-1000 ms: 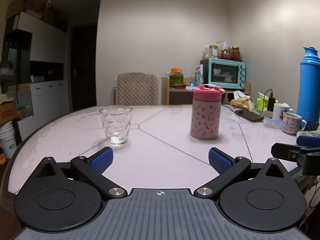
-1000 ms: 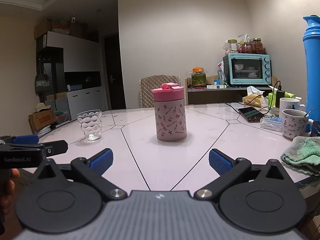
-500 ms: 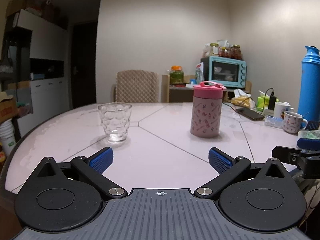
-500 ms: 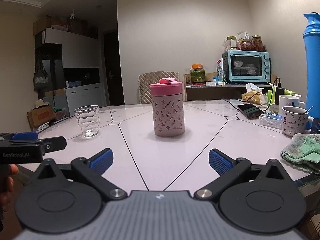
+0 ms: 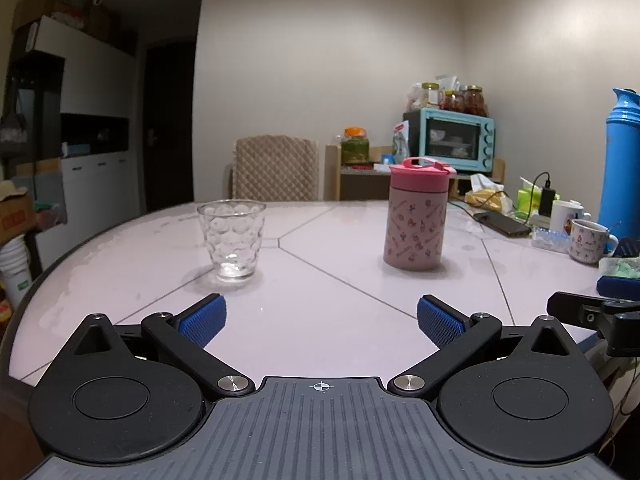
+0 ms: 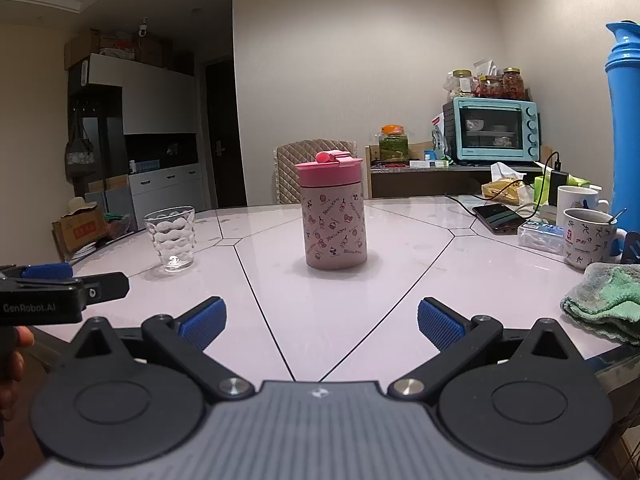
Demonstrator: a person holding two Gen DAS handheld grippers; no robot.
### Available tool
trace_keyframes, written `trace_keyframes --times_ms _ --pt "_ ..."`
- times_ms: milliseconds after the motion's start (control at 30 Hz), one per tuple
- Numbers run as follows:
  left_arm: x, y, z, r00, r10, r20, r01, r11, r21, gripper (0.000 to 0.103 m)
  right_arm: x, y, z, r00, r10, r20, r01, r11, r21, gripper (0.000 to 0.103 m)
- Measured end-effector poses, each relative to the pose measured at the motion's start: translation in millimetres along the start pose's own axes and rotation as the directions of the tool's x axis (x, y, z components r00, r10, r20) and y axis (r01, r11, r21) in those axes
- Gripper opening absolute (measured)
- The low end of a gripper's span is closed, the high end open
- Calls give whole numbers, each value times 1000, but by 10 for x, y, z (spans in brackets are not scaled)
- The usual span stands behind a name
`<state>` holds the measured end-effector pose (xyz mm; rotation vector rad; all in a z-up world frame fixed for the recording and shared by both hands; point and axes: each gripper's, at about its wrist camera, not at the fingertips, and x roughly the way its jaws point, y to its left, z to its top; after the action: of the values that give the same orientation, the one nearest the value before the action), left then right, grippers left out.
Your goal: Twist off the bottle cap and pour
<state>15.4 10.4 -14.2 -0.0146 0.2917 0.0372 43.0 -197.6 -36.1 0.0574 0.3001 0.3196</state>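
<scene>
A pale round desk [image 5: 320,320] is filling a dim dining room. The pink-capped bottle [image 6: 334,216] is standing upright near the desk's middle, cap on, with the empty glass [image 5: 232,240] standing well apart to its left. The left gripper [image 5: 320,318] and right gripper [image 6: 322,320] are both hovering at the near edge, fingers [image 6: 440,322] spread wide, gripping nothing.

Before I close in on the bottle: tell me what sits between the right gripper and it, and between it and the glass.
Nothing visible. Bare table lies between the open right gripper and the pink bottle, and between the bottle and the glass.
</scene>
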Motion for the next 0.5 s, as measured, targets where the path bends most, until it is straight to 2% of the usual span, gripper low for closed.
trace_keyframes --times_ms 500 --pt "179 -11 29 1000 -16 -10 16 1000 -3 103 82 -77 46 1000 -21 10 21 1000 6 103"
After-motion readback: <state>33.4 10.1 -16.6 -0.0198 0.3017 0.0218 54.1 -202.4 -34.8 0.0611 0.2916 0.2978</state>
